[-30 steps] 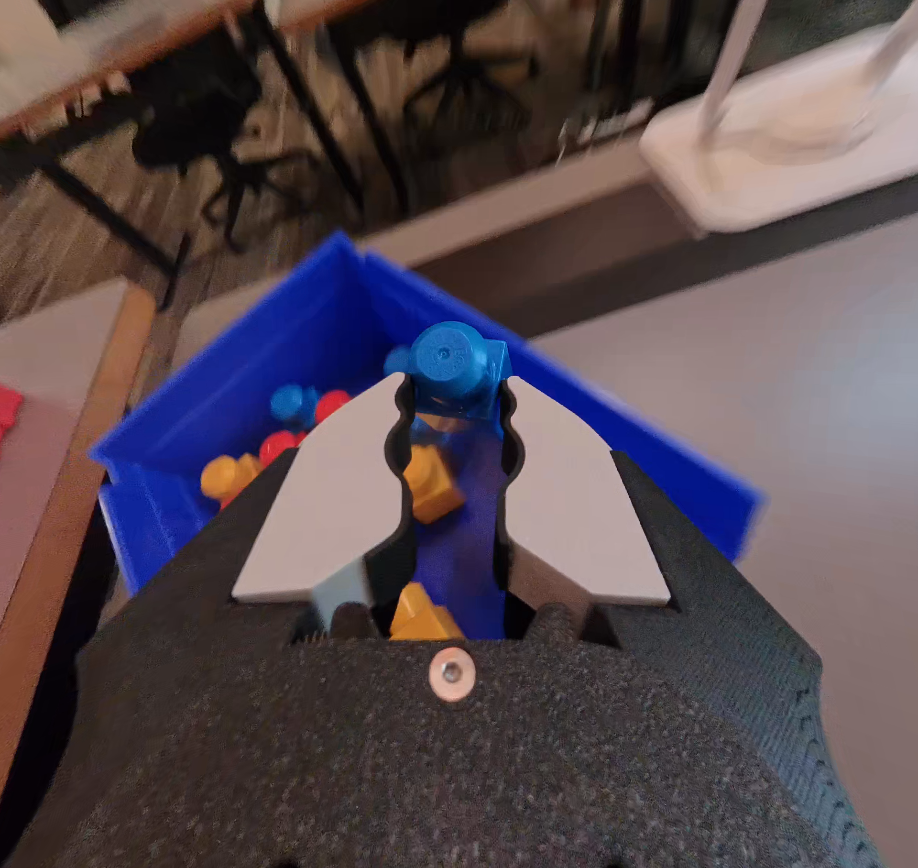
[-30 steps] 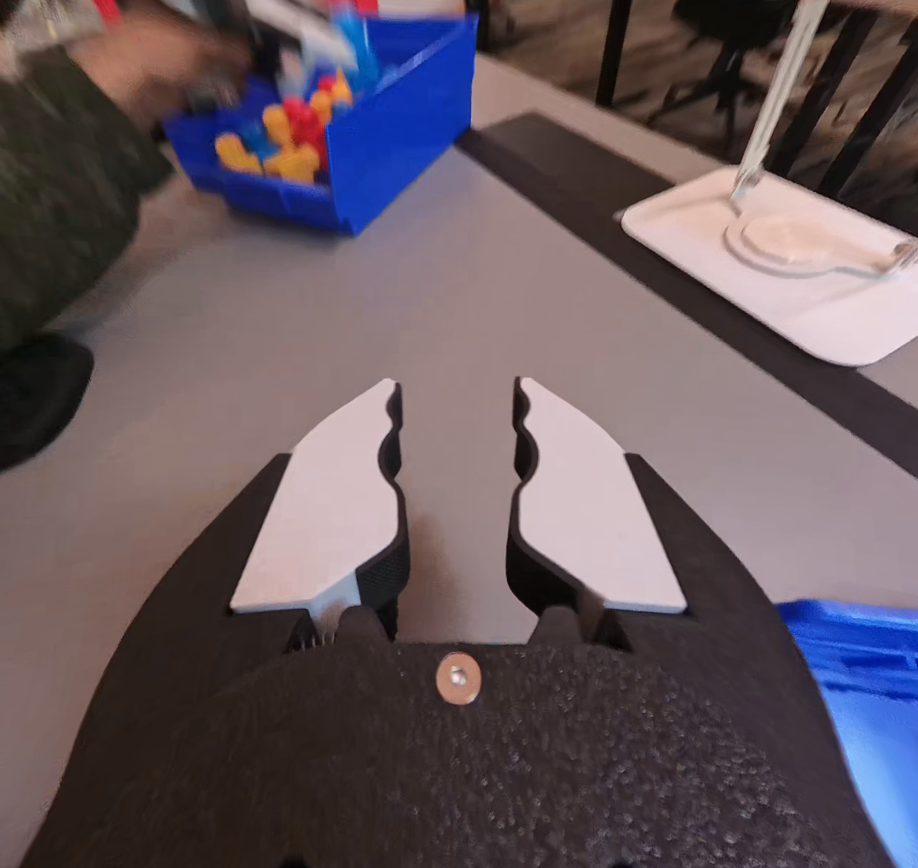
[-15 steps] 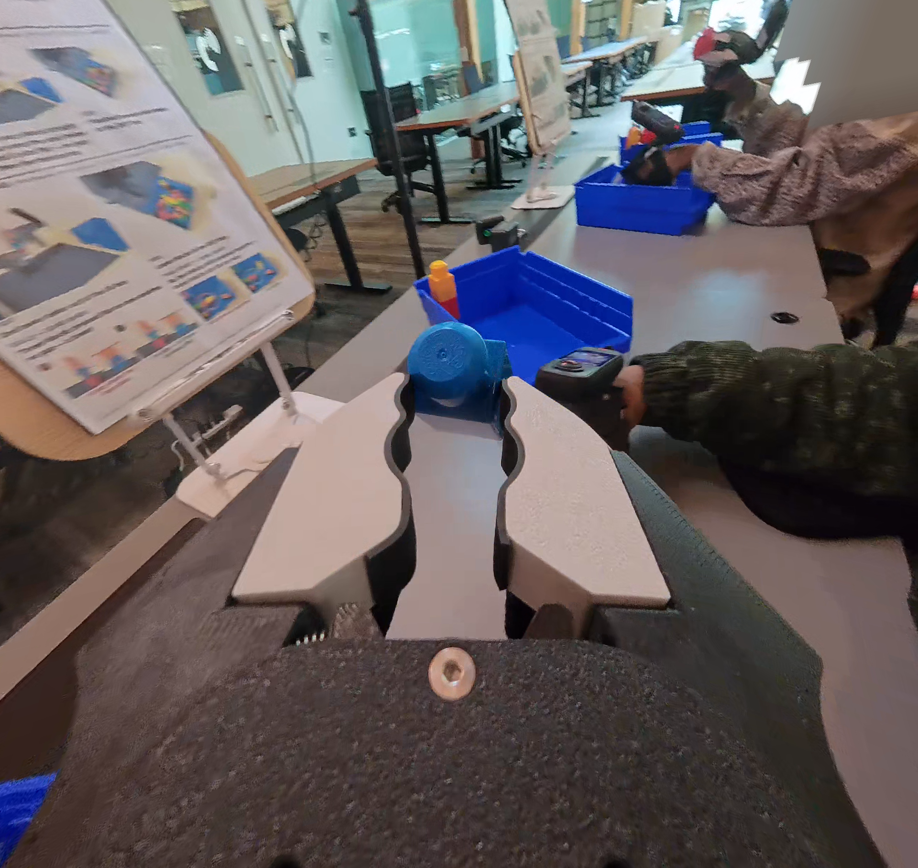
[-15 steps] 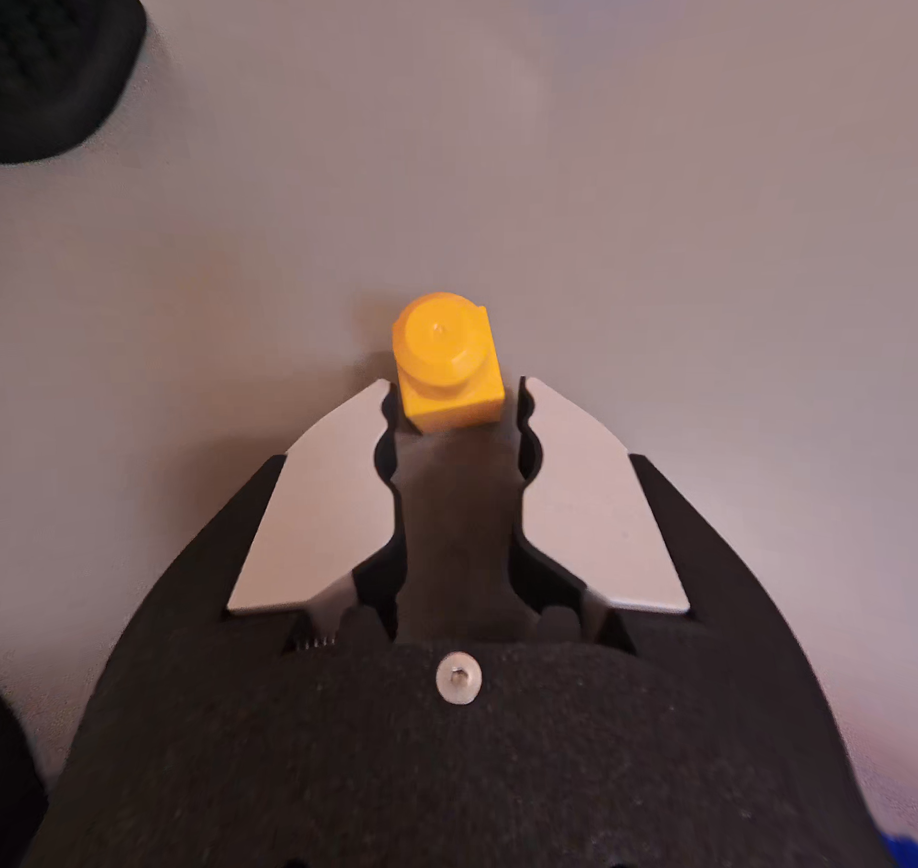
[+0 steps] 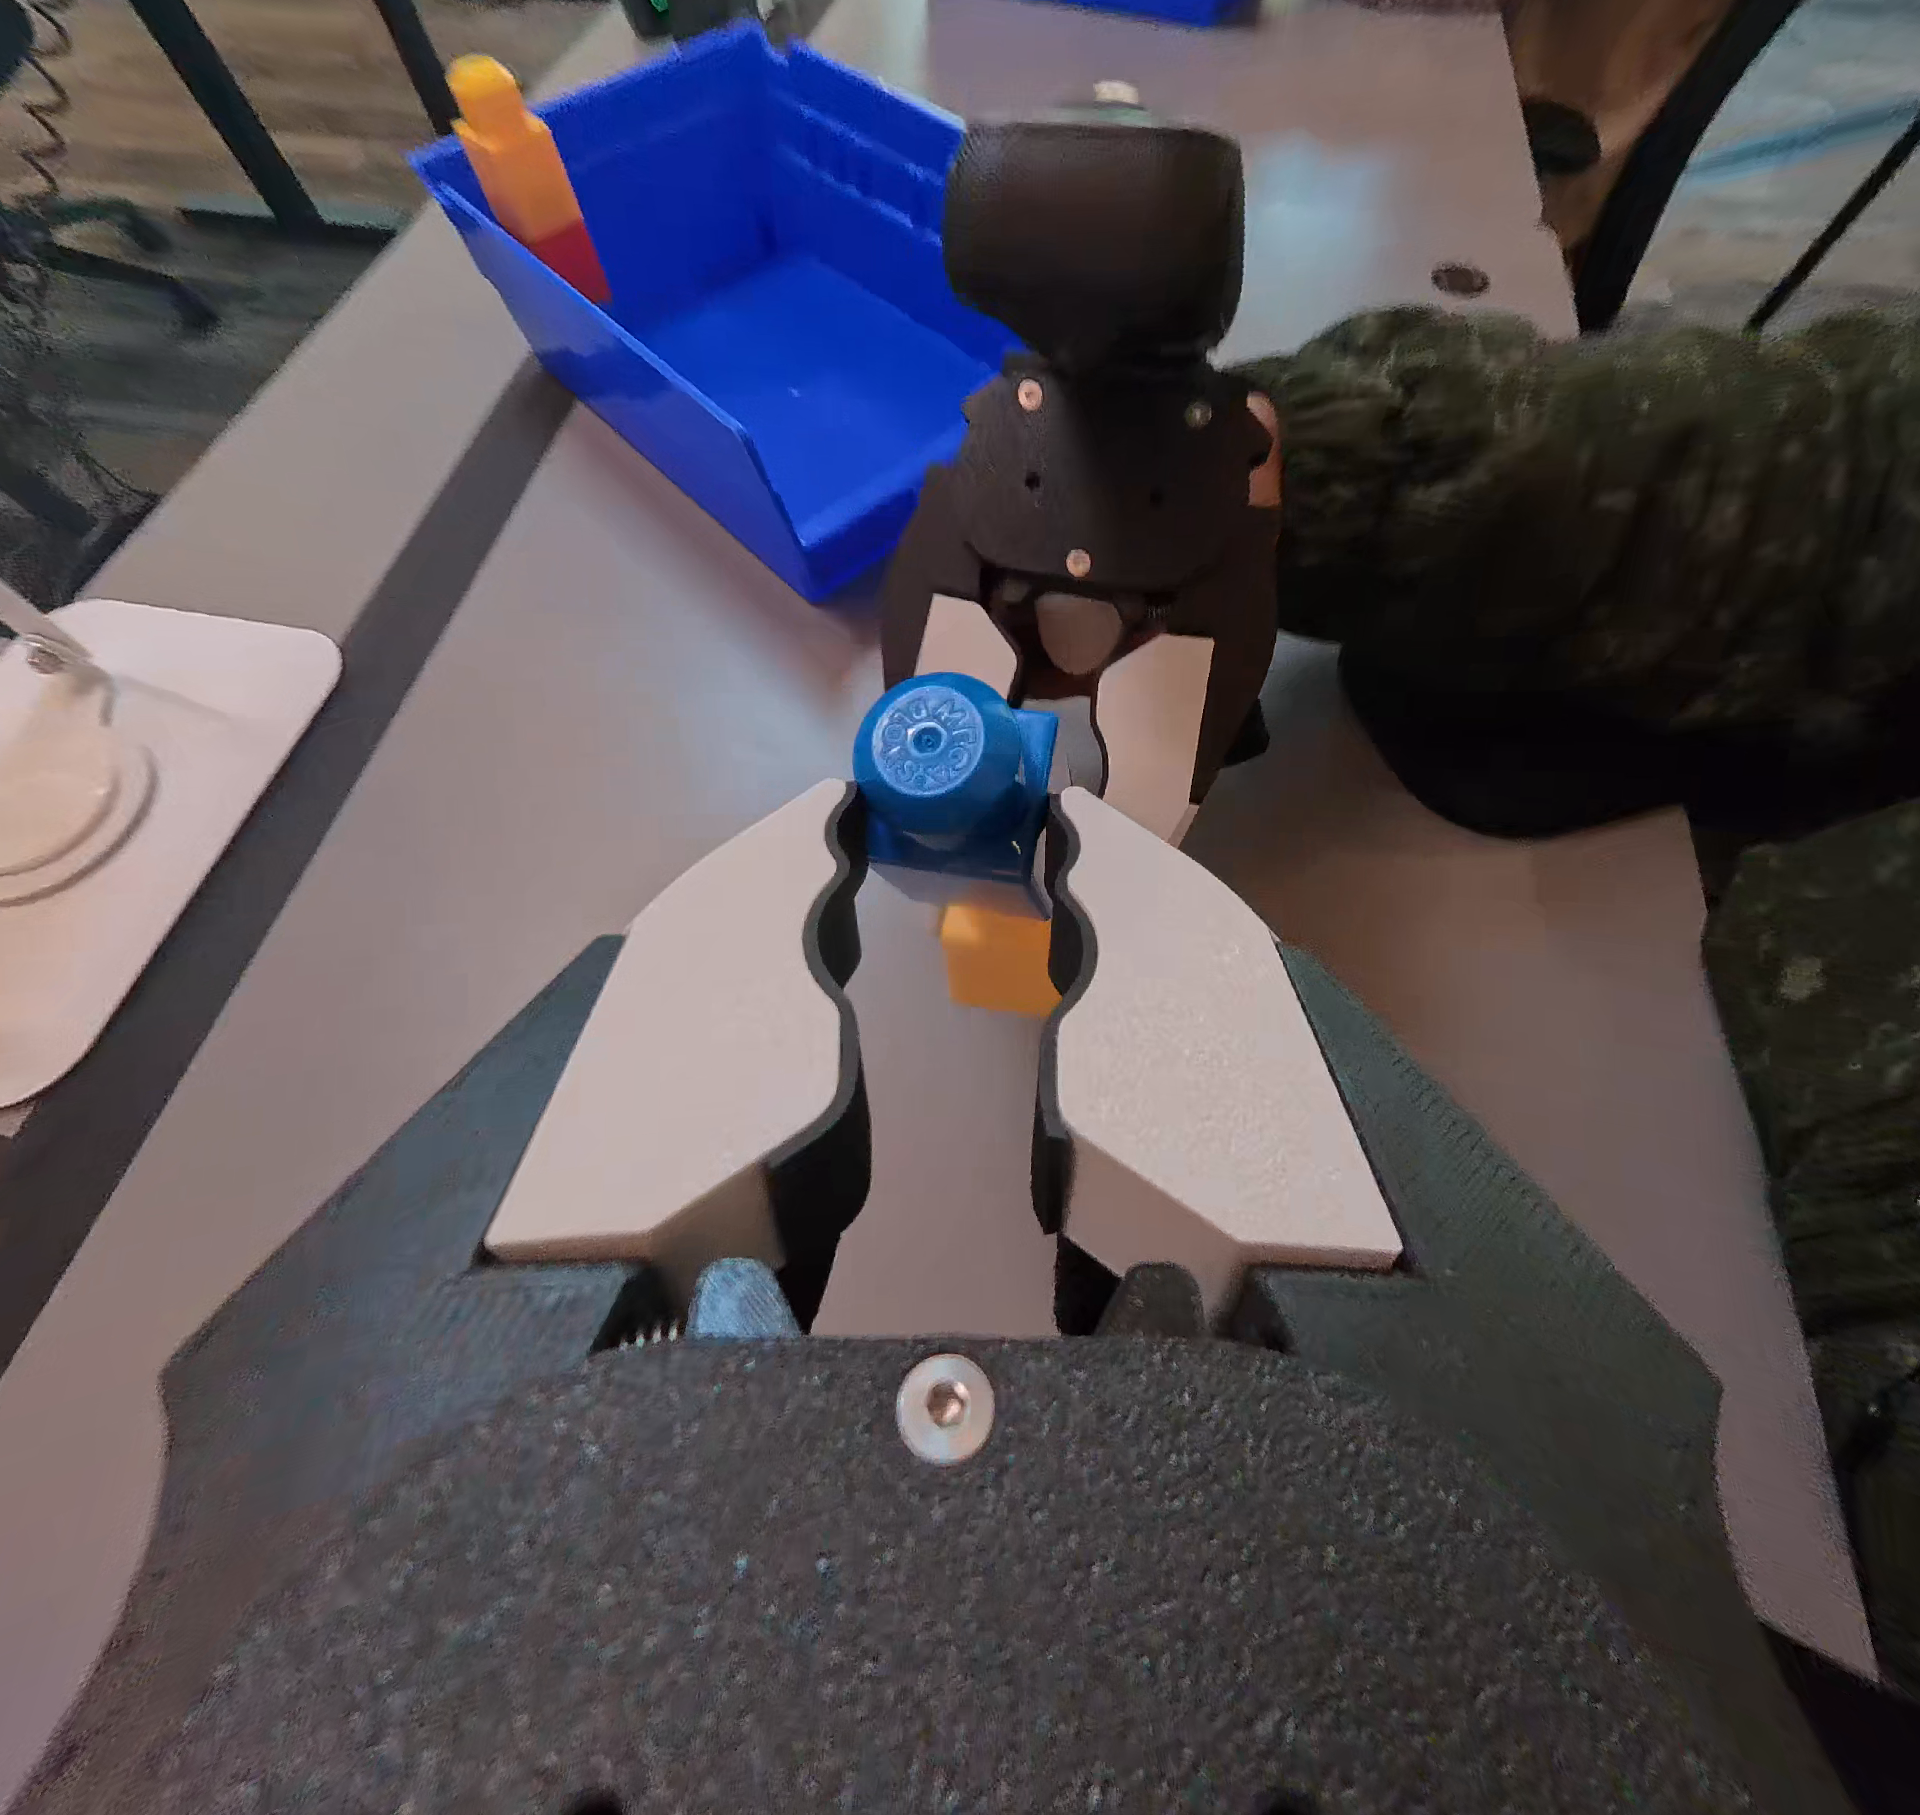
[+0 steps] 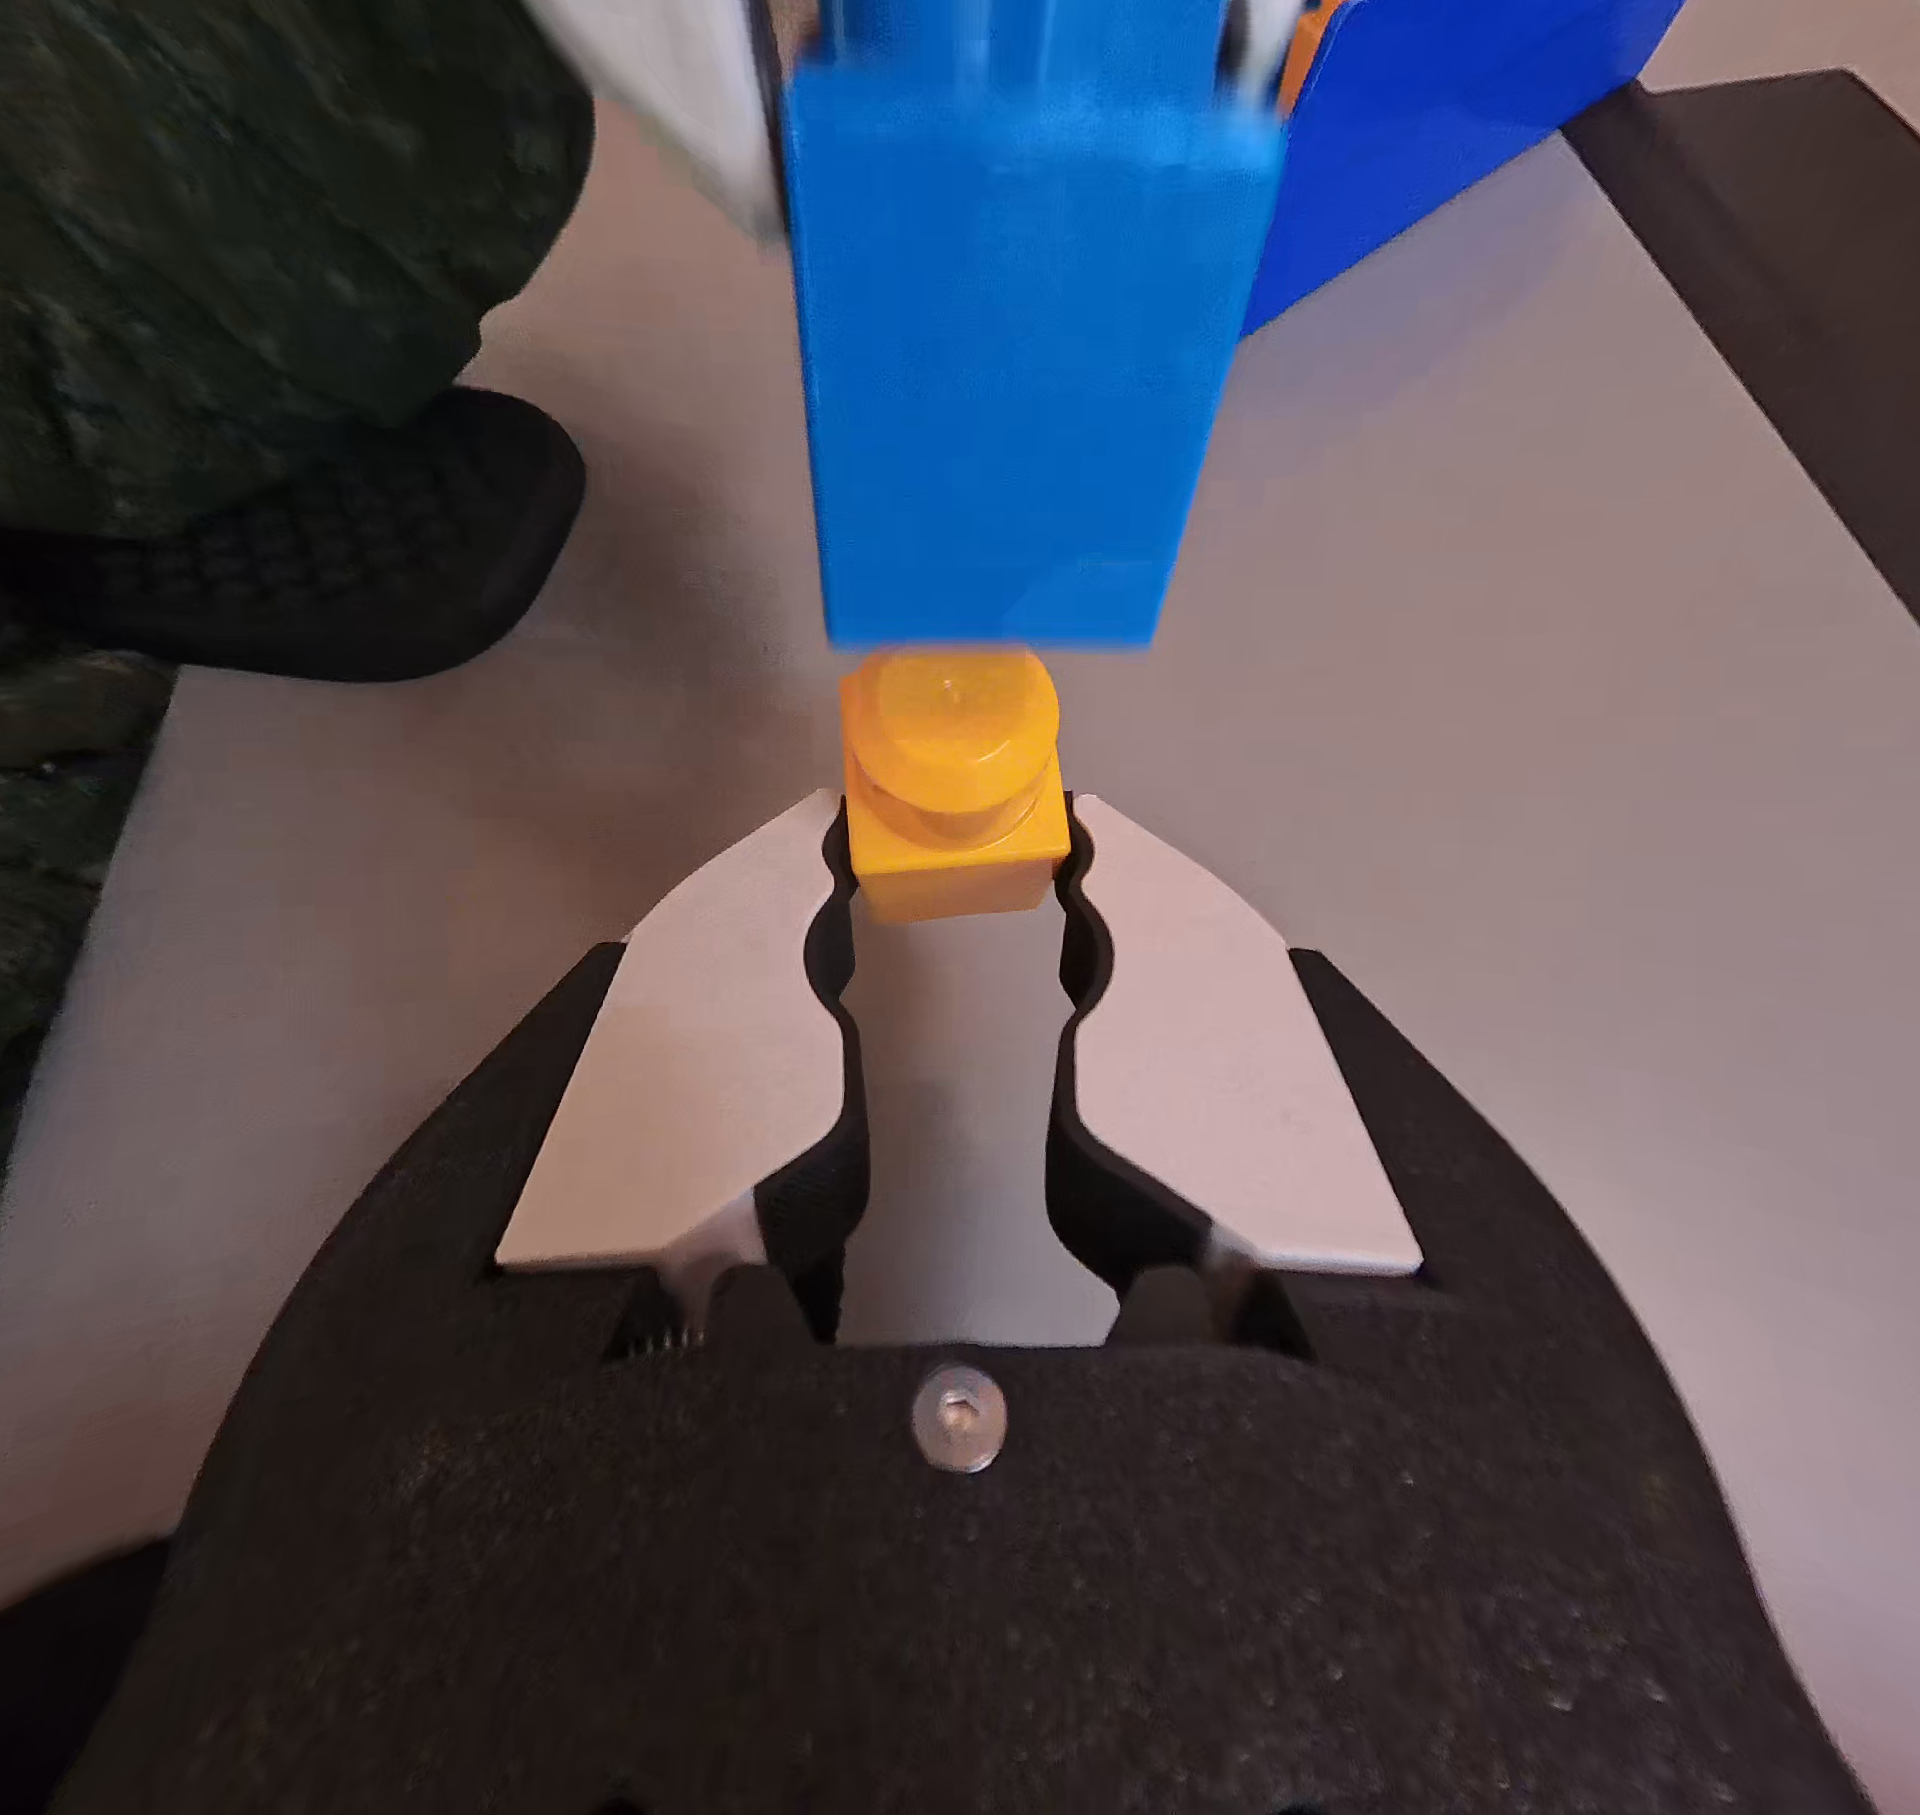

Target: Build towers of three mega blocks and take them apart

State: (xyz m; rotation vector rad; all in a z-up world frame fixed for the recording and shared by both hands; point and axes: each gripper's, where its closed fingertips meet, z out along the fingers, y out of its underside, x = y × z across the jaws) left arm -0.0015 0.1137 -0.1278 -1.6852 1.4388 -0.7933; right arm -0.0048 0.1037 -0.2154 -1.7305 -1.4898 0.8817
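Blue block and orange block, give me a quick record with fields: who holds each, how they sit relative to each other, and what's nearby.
blue block: gripped by the left gripper, stud up
orange block: on the grey table, pinched by the right gripper
relation: blue directly above orange, just over its stud; not yet pressed on
near bin: blue, holds an orange-on-red stack leaning in a corner
other bin: blue, loose orange and red blocks inside
stage: adding the second block

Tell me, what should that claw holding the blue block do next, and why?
Probably lower the blue block straight onto the orange block. It hangs just above the orange stud, roughly lined up, while the right claw grips the orange block on the table. The left claw holds the blue one.
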